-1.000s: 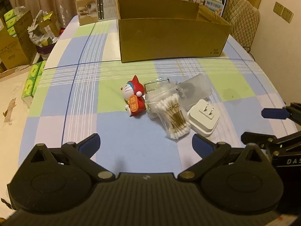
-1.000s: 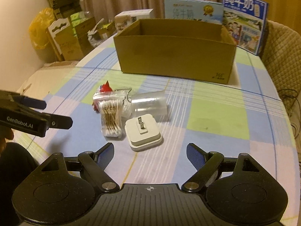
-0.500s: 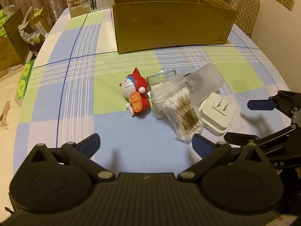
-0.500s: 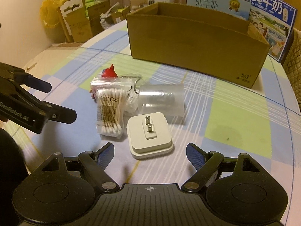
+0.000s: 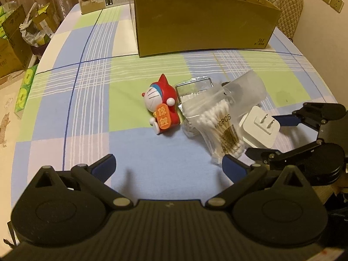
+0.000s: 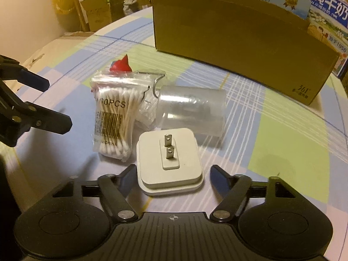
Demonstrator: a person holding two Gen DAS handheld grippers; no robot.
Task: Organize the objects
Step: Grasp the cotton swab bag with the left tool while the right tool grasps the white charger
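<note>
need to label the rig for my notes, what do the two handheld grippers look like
Both look alike: the left gripper and right gripper have matte black bodies with a ribbed centre panel, two round discs, triangular cut-outs and silver pivot pins. Black linkage arms carry jaws faced with dark blue pads. A small crosshair mark sits on the centre panel. No cables or sleeves show.

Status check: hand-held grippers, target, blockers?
Right hand-held gripper closing around white plug adapter, pads not pressing yet. Left hand-held gripper open, empty. Cotton swab bag close beside.
</note>
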